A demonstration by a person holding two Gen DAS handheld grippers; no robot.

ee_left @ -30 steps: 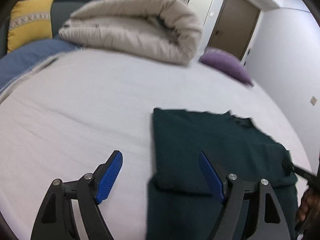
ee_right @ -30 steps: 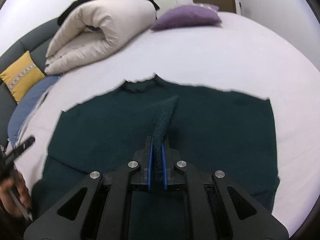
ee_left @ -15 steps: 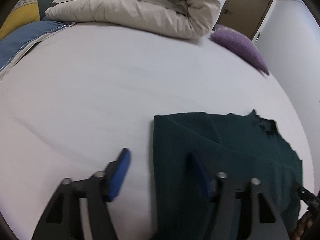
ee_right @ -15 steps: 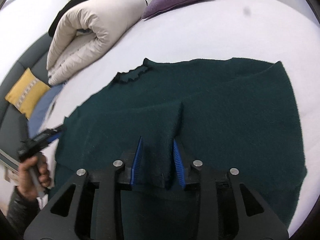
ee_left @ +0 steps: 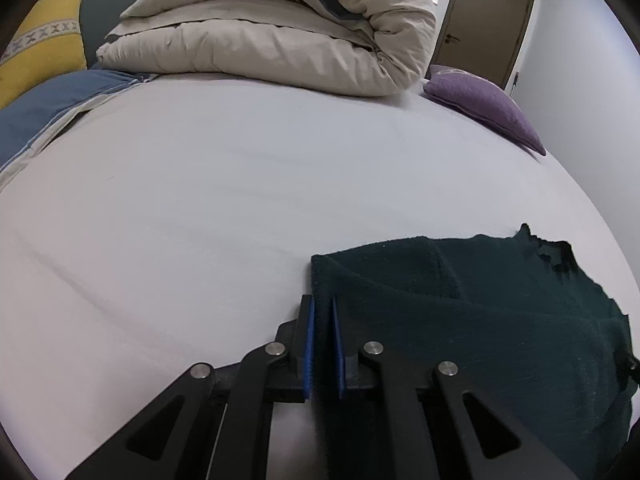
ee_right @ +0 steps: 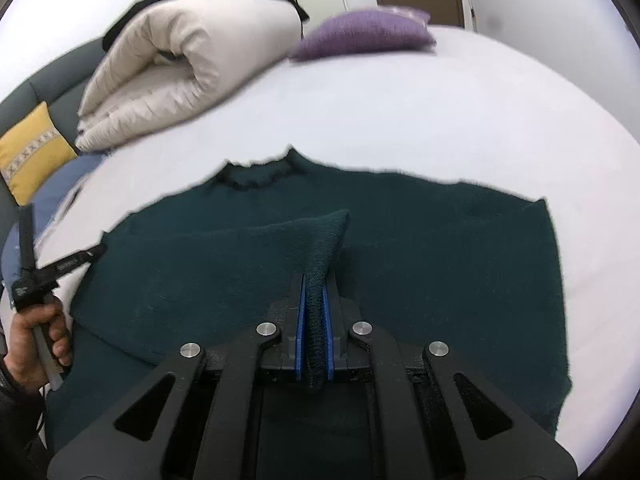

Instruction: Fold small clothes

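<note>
Left wrist view shows my left gripper with its blue pads closed on the left edge of the dark green sweater, a thin fold of knit pinched between them. That edge lies just off the white bed sheet, and the rest of the garment spreads to the right of my jaws, its ragged neckline toward the far side.

From the right wrist view, my right gripper is clamped on a ridge of the same sweater; the fabric rises into a peaked fold between the pads and stands above the flat body of the garment. The sweater lies spread across the near part of the bed, with the collar pointing away from me and the sheet bare beyond it. At the left rim of this view I can see my left hand wrapped around the handle of the other gripper, whose black fingers reach to the sweater's left edge.

Farther back on the bed lie a rolled beige duvet, a purple cushion near the door, a yellow cushion against the grey headboard, and a blue cloth at the left side.
</note>
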